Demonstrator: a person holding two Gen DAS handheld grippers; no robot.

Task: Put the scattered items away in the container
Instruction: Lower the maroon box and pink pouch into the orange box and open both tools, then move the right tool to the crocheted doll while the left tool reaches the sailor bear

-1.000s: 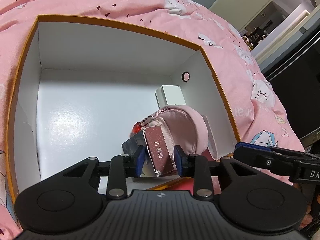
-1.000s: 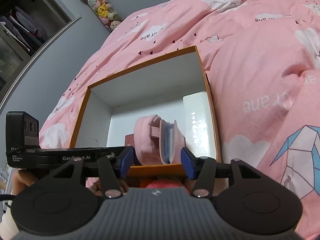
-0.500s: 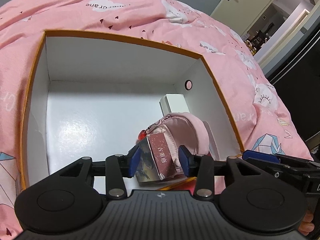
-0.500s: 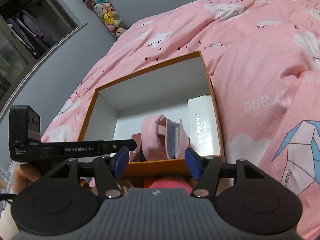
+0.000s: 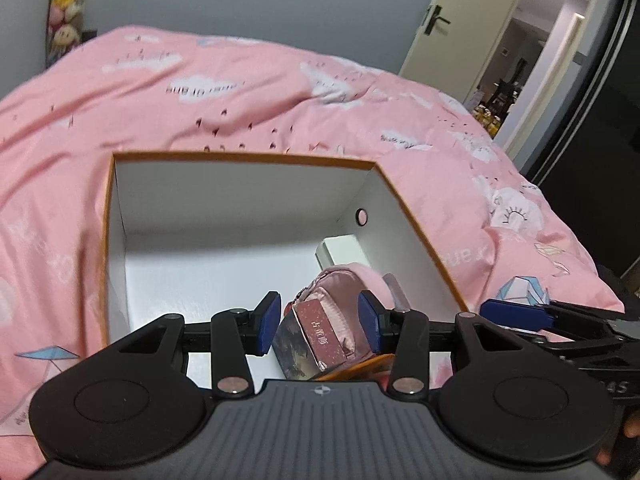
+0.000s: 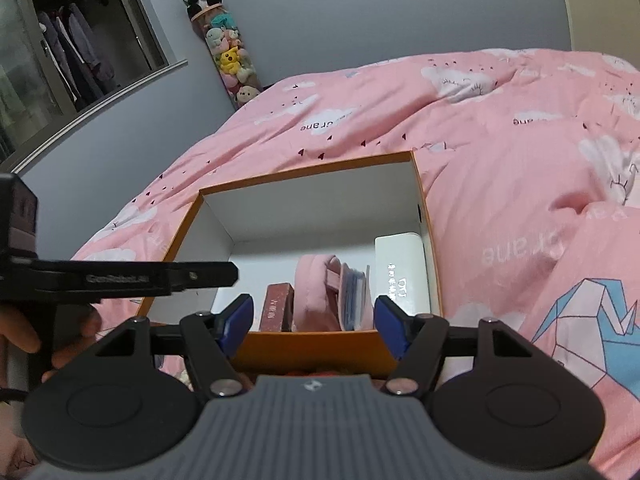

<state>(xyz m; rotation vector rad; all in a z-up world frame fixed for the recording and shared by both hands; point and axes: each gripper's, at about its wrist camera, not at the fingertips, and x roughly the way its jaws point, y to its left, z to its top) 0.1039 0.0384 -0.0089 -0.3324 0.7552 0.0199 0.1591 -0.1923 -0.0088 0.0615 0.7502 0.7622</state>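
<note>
Maroon carton (image 5: pixel 316 338) is left released in orange box (image 5: pixel 244 157) beside pink pouch (image 5: pixel 340 280); left tool (image 5: pixel 319 322) & right tool (image 6: pixel 314 320), jaws just widened, are seen open w/ nothing gripped, pulled back.

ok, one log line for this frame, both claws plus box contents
left claw: just opened, empty | right claw: just opened, empty | orange box: holds dark red carton, pink pouch, white case

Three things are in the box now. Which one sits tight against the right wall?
The white case, flat along the right wall of the orange box. The pink pouch stands mid-box, and the dark red carton is left of it.
</note>
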